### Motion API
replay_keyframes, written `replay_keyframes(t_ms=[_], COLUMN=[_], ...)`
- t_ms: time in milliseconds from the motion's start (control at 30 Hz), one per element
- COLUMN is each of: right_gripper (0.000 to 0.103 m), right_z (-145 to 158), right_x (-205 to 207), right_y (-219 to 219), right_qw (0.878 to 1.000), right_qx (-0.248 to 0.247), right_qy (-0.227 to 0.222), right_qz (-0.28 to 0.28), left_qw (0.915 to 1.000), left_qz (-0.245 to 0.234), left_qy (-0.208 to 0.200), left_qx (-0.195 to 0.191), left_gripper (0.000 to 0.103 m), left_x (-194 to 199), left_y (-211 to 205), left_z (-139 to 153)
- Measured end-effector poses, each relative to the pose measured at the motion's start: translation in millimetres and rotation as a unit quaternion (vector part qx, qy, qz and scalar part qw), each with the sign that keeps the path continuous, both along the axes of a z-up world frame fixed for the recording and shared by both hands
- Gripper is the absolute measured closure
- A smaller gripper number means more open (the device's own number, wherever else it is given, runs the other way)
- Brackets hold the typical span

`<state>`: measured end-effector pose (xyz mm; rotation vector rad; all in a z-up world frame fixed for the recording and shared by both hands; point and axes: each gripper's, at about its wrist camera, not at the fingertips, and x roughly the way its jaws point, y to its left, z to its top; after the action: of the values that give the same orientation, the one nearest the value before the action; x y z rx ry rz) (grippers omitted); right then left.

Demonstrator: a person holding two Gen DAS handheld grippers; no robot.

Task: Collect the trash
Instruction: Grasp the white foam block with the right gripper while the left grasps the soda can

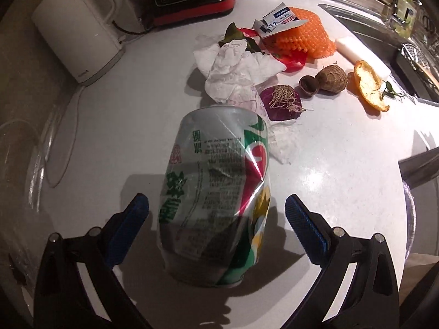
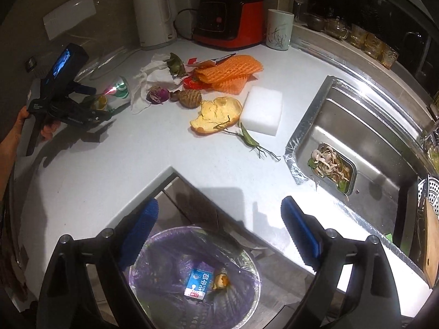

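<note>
Two grippers, one dented can: you hold both claws wide over a white counter (image 2: 82,181) strewn with kitchen scraps.

Your right gripper (image 2: 219,235) hangs empty above the purple-lined bin (image 2: 247,263), where a blue carton (image 2: 199,283) and a peel scrap (image 2: 221,281) lie. Your left gripper (image 1: 216,219) straddles the crushed can (image 1: 214,200), pads apart from its sides, just beside the crumpled tissue (image 1: 233,68). Beyond lie the orange netting (image 2: 229,72), a white sponge (image 2: 262,111), orange peel (image 2: 216,113) and an onion end (image 2: 157,94).
</note>
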<state>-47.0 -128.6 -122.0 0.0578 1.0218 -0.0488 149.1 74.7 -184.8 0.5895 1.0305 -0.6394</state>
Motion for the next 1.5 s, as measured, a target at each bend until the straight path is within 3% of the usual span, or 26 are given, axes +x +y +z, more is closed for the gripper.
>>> replay_keyframes(t_ms=[67,200,433,667,767,967,1000,1033,1100,1133,1333,1500], right_gripper=[0.013,0.013,0.014,0.027,0.027,0.025,0.027,0.036,0.074,0.081,0.083,0.083], right_z=[-2,-8,-28,-58,-70,-72,-72,-71,-68,-67,-46,-8], right_x=[14,45,104,169,186,200,201,201,202,201,186,142], right_y=[1,-4,-49,-101,-106,-90,-89,-88,-90,-93,-102,-96], right_qw=[1.000,1.000,0.994,0.977,0.973,0.980,0.982,0.983,0.985,0.985,0.987,0.990], right_qx=[0.005,0.014,0.021,0.057,0.090,0.058,0.050,0.040,0.041,0.060,0.081,0.090], right_qy=[0.001,0.003,0.013,0.052,0.069,0.085,0.083,0.081,0.077,0.078,0.043,0.006], right_qz=[-0.004,-0.018,-0.105,-0.197,-0.200,-0.168,-0.162,-0.158,-0.146,-0.142,-0.133,-0.106], left_qw=[1.0000,1.0000,0.9992,0.9967,0.9954,0.9938,0.9935,0.9932,0.9927,0.9924,0.9909,0.9890], left_qz=[-0.003,0.006,0.032,0.060,0.071,0.083,0.085,0.088,0.093,0.095,0.102,0.099], left_qy=[0.005,-0.004,-0.012,-0.017,-0.019,-0.024,-0.023,-0.022,-0.024,-0.024,-0.039,-0.051], left_qx=[-0.008,0.000,-0.021,-0.053,-0.061,-0.070,-0.072,-0.073,-0.073,-0.074,-0.078,-0.098], left_gripper=[0.009,0.032,0.033,0.033,0.033,0.033,0.033,0.033,0.033,0.033,0.033,0.033], left_x=[4,9,3,-6,-11,-22,-24,-25,-26,-27,-42,-64], left_y=[-4,-9,4,19,21,20,20,19,18,18,12,0], left_z=[-3,-11,-10,5,13,24,26,27,30,31,44,63])
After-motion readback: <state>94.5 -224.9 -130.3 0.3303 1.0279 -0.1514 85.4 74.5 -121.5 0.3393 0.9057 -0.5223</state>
